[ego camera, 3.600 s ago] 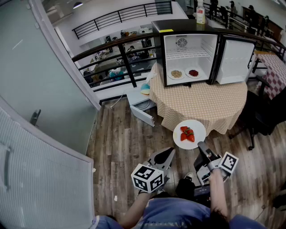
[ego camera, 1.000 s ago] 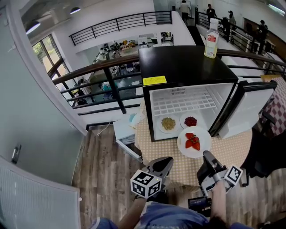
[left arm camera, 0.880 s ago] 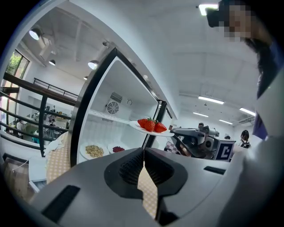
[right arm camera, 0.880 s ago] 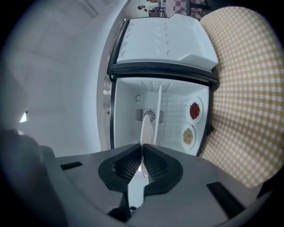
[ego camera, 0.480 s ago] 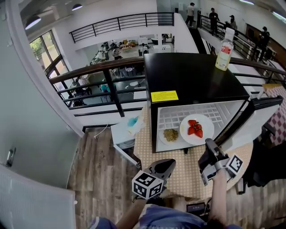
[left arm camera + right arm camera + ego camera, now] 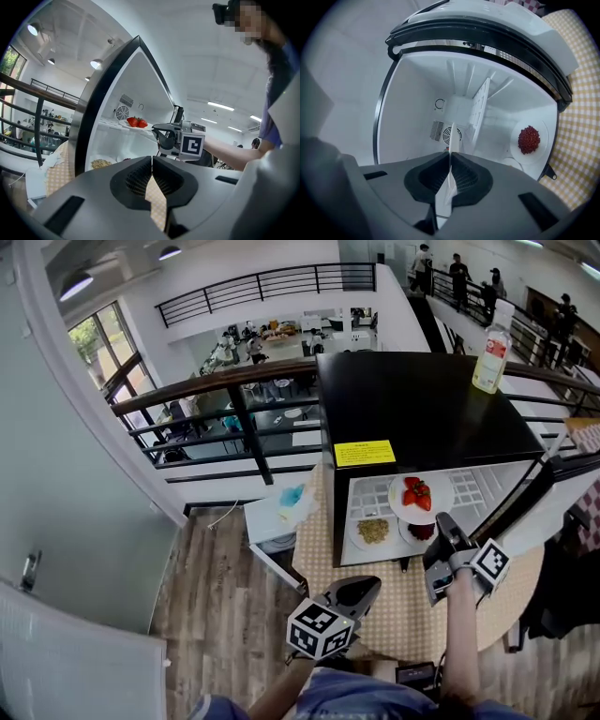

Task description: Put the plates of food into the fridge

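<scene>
We have the right claw [image 6: 442, 521] [image 6: 450, 161] pinching the near rim of the plate of strawberries [image 6: 419, 498]. Its jaws are pressed onto the thin white edge. The plate is inside the open fridge [image 6: 412, 399], in its upper part at the level of the wire shelf [image 6: 473, 486]. We cannot tell whether it rests on that shelf.

On the fridge floor below sit the plate of grains [image 6: 373, 532] and, just beside it, the plate of red berries [image 6: 529, 139].

Our left claw [image 6: 361, 589] [image 6: 152, 161] hangs in front of the fridge over the checkered tabletop [image 6: 394, 615]. Its jaws are pressed together with nothing between them.

A bottle [image 6: 490, 357] stands upright on top of the fridge, at its far right corner.
</scene>
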A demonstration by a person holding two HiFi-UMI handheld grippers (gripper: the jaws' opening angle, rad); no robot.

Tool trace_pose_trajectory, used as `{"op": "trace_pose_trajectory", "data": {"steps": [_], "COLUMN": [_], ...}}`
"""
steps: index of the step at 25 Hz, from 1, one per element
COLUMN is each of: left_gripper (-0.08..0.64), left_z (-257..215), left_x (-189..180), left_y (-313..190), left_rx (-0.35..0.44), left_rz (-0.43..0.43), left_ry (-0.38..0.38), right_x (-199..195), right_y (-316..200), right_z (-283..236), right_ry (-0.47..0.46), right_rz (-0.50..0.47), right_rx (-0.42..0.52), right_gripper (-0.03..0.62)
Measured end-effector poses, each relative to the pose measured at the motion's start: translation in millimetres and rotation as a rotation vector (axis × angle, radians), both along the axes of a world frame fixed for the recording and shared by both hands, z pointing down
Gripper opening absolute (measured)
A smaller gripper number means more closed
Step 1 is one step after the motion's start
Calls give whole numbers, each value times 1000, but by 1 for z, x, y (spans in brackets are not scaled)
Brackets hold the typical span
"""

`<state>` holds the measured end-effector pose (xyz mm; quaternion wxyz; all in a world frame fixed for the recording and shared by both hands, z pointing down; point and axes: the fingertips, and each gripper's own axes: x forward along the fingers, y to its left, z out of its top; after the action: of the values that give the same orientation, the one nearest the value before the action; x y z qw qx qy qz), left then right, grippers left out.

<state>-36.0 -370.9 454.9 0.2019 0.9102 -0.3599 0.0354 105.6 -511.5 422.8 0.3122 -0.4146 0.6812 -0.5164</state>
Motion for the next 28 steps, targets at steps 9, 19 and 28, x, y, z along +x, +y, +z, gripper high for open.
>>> {"op": "trace_pose_trajectory", "data": {"steps": [9, 19, 28], "left_gripper": [18, 18, 18], "left_z": [5, 3, -1], "left_x": [-24, -34, -28], "left_y": [-6, -3, 4], "left_rx": [-22, -19, -8], "left_rz": [-61, -81, -71], "left_ry": [10, 13, 8], "right_x": [-4, -22, -18], "right_y": [-31, -30, -5], "right_z": [1, 1, -10], "right_ry": [246, 808, 909], "right_rz": [72, 40, 22], "right_rx": [1, 60, 137], "right_gripper": [33, 135, 236]}}
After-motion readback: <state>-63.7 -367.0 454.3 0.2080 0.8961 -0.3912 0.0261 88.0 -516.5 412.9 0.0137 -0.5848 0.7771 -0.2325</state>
